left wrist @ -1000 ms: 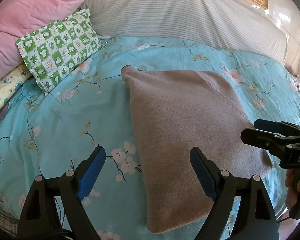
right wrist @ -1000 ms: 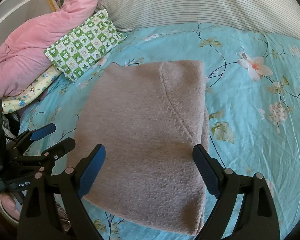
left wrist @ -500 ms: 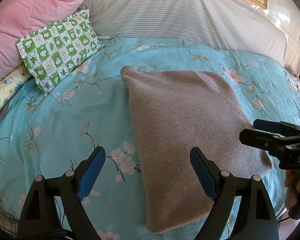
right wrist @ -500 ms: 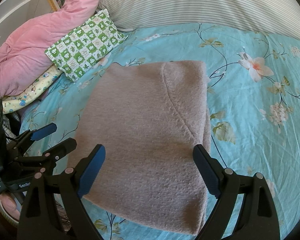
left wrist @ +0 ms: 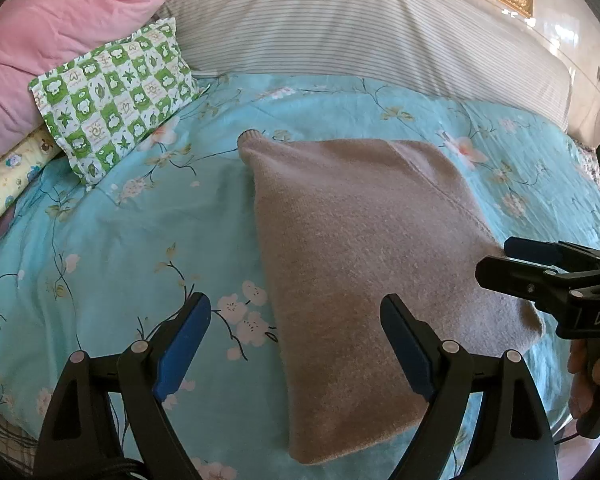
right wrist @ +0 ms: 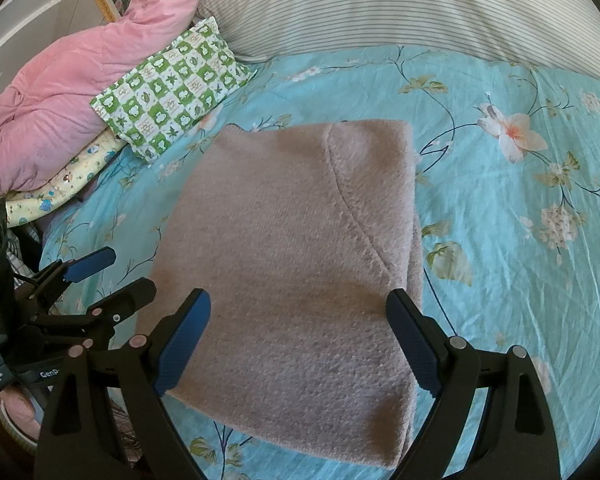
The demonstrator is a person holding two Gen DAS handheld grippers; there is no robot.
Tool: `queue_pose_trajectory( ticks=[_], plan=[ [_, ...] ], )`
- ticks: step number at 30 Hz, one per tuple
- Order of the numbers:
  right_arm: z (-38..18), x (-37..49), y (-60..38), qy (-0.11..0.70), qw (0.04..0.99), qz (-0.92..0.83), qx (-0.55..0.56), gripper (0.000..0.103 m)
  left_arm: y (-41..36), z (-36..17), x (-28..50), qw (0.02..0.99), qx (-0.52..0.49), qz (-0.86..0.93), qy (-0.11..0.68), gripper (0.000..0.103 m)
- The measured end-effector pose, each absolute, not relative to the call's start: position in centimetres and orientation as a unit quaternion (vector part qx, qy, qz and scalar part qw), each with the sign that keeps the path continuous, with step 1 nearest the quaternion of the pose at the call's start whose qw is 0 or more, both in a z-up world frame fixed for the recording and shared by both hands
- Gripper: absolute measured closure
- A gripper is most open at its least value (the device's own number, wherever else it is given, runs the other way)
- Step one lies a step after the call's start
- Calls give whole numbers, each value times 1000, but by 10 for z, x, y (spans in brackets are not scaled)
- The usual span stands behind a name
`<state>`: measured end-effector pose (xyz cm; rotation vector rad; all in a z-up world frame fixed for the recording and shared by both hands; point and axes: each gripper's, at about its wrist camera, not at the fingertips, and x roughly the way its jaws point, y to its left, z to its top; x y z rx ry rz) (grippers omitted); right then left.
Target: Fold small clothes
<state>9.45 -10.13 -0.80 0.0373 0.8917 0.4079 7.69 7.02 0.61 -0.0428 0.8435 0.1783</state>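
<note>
A folded taupe knit sweater (left wrist: 356, 248) lies flat on the turquoise floral bedsheet (left wrist: 132, 232); it also shows in the right wrist view (right wrist: 300, 248). My left gripper (left wrist: 296, 340) is open and empty, hovering over the sweater's near left edge. My right gripper (right wrist: 300, 340) is open and empty above the sweater's near edge. The right gripper also shows at the right of the left wrist view (left wrist: 500, 260), and the left gripper at the left of the right wrist view (right wrist: 120, 276).
A green-and-white checked pillow (left wrist: 112, 100) and a pink quilt (left wrist: 40, 48) lie at the back left. A striped bolster (left wrist: 360, 28) runs along the headboard. The bed's near edge is just below the grippers.
Both grippers have barely moved; the sweater lies as before.
</note>
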Motion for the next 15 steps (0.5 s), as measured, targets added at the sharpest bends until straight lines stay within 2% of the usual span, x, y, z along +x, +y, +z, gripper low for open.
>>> queue_pose_trajectory(
  ticks=[15],
  plan=[
    [-9,91,-97,429,882,196,18,13,70,6,76,908,-22,85,410,16]
  ],
)
